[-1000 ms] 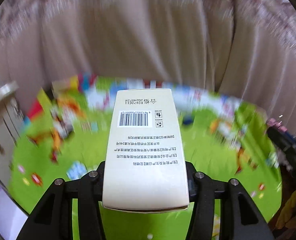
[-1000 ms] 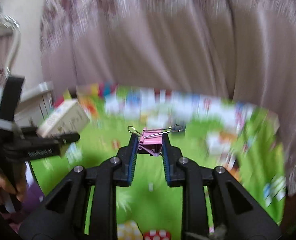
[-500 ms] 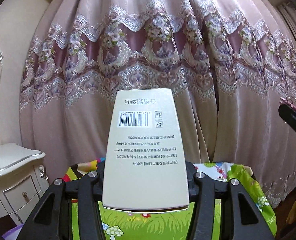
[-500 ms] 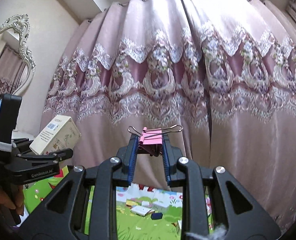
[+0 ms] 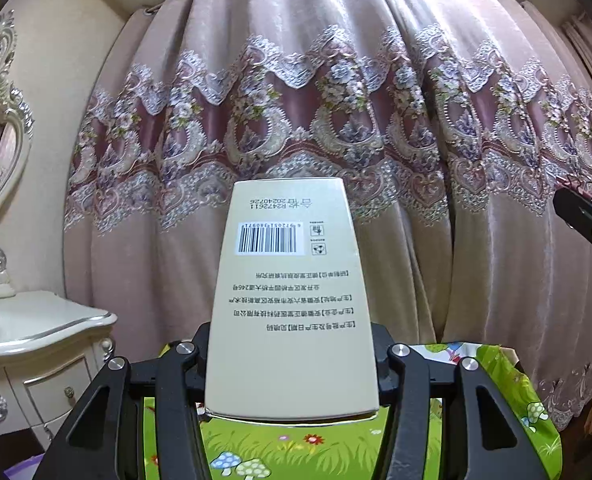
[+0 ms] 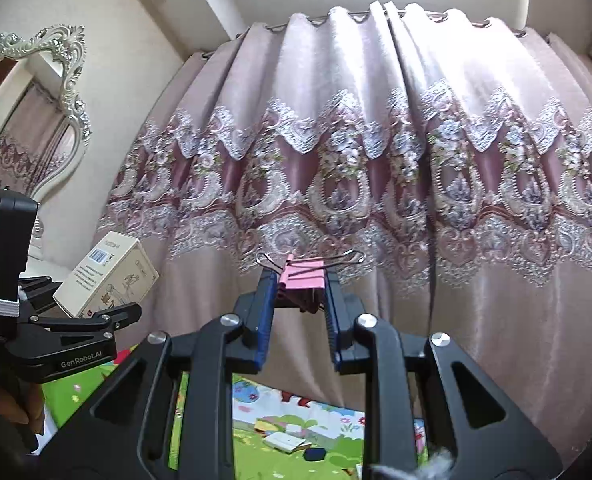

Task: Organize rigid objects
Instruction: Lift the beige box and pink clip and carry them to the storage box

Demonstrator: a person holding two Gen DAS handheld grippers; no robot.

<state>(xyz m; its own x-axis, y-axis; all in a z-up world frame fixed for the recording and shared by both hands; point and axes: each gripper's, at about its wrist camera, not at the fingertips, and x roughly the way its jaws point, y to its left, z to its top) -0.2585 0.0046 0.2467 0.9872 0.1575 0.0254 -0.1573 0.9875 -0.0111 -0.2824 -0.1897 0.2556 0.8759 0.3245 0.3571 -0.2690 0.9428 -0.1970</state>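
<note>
My left gripper is shut on a cream cardboard box with a barcode and printed text, held up high and pointing at the curtain. The box and the left gripper also show at the left of the right wrist view. My right gripper is shut on a pink binder clip with its wire handles spread, also raised. The right gripper's tip shows at the right edge of the left wrist view.
A pink embroidered curtain fills the background. A green cartoon play mat lies below with several small flat objects on it. A white dresser and an ornate mirror stand at the left.
Both grippers have tilted up from the green mat toward the curtain, carrying the box and the clip. The mat has dropped to the bottom of both views.
</note>
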